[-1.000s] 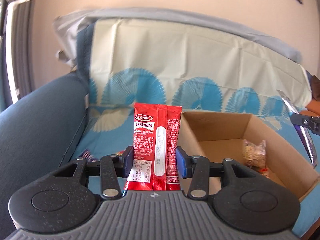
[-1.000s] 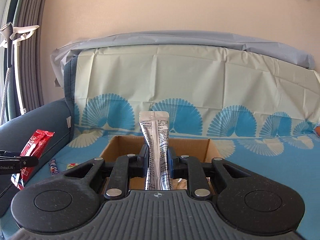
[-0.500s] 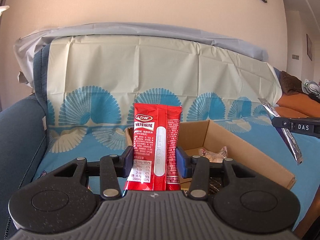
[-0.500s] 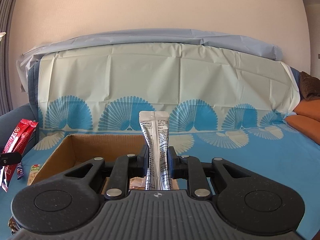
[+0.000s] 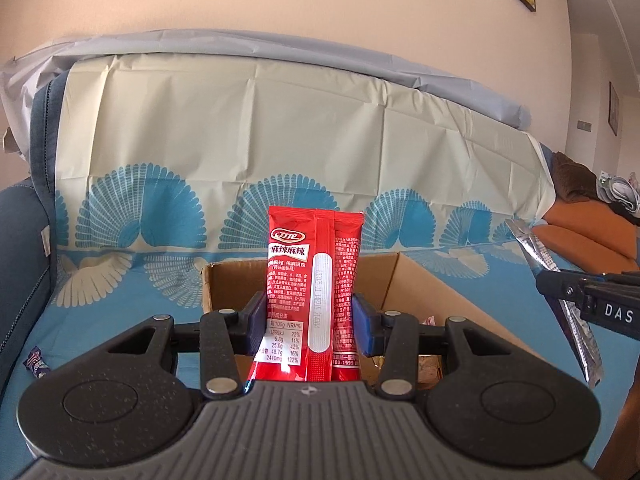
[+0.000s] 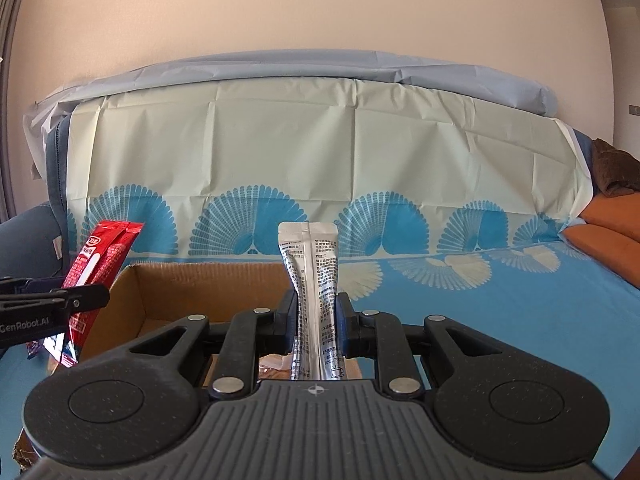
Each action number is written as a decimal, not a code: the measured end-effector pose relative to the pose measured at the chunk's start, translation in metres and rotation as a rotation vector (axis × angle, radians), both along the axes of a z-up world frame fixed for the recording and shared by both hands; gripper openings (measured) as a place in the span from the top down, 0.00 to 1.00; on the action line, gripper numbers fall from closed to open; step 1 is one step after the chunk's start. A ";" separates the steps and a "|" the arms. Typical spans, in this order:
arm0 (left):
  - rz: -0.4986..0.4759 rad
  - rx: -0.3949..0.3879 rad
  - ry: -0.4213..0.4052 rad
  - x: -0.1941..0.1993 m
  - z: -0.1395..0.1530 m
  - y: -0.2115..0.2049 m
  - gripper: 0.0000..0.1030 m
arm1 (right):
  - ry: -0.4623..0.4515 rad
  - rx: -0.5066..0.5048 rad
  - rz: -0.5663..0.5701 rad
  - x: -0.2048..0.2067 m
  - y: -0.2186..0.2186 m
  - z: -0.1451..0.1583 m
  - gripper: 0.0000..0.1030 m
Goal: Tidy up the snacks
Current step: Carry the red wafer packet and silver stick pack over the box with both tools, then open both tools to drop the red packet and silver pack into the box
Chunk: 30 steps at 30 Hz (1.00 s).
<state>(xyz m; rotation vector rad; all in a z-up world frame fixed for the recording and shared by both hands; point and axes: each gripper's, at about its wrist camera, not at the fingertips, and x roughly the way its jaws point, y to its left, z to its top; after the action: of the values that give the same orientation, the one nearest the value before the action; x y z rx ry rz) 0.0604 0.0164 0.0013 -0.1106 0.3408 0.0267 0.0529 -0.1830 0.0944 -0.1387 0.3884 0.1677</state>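
My left gripper point(image 5: 309, 318) is shut on a red snack packet point(image 5: 314, 280), held upright over the near edge of an open cardboard box point(image 5: 404, 280). My right gripper point(image 6: 317, 322) is shut on a silver sachet point(image 6: 314, 280), held upright over the box point(image 6: 200, 292). The left gripper and the red packet show at the left of the right wrist view point(image 6: 100, 260). The right gripper and the silver sachet show at the right of the left wrist view point(image 5: 556, 280). Wrapped snacks lie inside the box point(image 5: 428, 364).
The box sits on a sofa seat under a blue and cream fan-print cover point(image 6: 500, 312). A small purple wrapped snack point(image 5: 36, 364) lies on the seat left of the box. A dark blue armrest point(image 5: 16, 240) is at left, orange cushions point(image 6: 612, 232) at right.
Both grippers have swung rightward toward the box. The left one now faces the box's open top head-on; both packets stay gripped.
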 end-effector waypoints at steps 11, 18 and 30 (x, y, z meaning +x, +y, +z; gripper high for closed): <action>-0.074 -0.078 -0.025 0.002 0.005 0.004 0.21 | 0.035 -0.005 -0.052 0.010 0.032 -0.007 0.74; -0.016 -0.172 -0.035 0.001 0.006 0.026 0.18 | 0.021 -0.025 -0.082 0.009 0.059 -0.011 0.38; 0.097 -0.161 -0.030 -0.024 0.014 0.076 0.21 | 0.053 0.016 -0.022 0.005 0.115 -0.021 0.33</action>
<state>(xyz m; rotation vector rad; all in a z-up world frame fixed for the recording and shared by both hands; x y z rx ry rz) 0.0367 0.0919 0.0151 -0.2870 0.3071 0.0931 0.0574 -0.0678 0.0731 -0.1145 0.4412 0.1529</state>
